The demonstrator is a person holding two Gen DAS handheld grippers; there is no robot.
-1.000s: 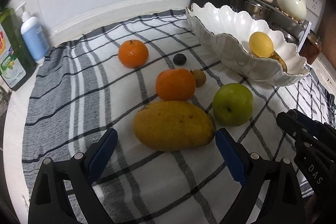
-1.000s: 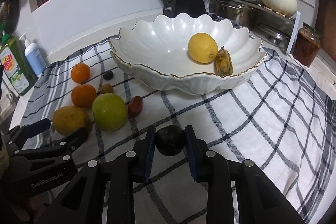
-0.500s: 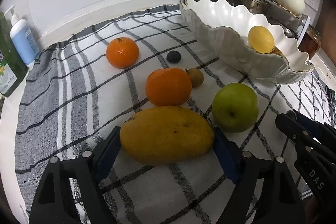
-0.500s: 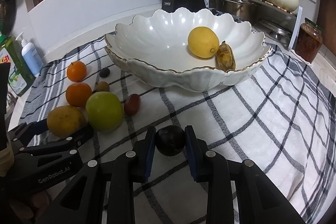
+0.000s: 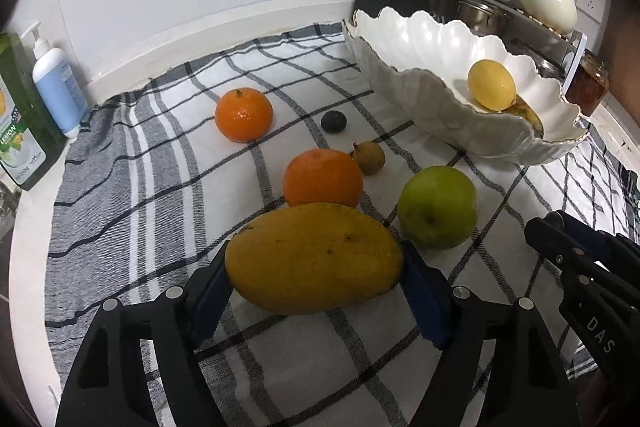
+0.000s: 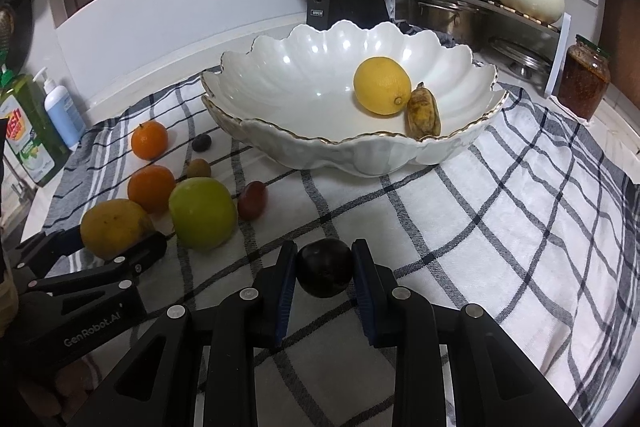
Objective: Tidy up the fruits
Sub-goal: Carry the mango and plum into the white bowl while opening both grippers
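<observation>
Yellow-orange oval mango (image 5: 314, 259) sits between the blue pads of the left gripper (image 5: 316, 291) — the jaws have just been closing, and both pads now look to be touching its two ends while it rests on the grey-and-white checked cloth (image 5: 160, 195). Right gripper (image 6: 324, 277) is pinched on a small dark round plum (image 6: 324, 267), low over the cloth in front of the white scalloped ceramic bowl (image 6: 304, 147).

How I'd do the lift well:
- Grip is end to end on the long axis — least stable way to hold a mango. Squeeze firm before raising, and watch for it pivoting or popping out.
- Go straight up first. The orange tangerine (image 5: 323, 178) touches or nearly touches the mango behind, and the green apple (image 5: 437, 207) sits just beside the right pad; a sideways drag would likely roll them.
- Clear the bowl's gilt rim before going in. The yellow lemon (image 6: 382, 85) and a brown spotted small banana (image 6: 423, 111) lie on the bowl's right side, so set down on the open left side.
- Stagger the two hands; both heading to the bowl together risks a clash.
</observation>
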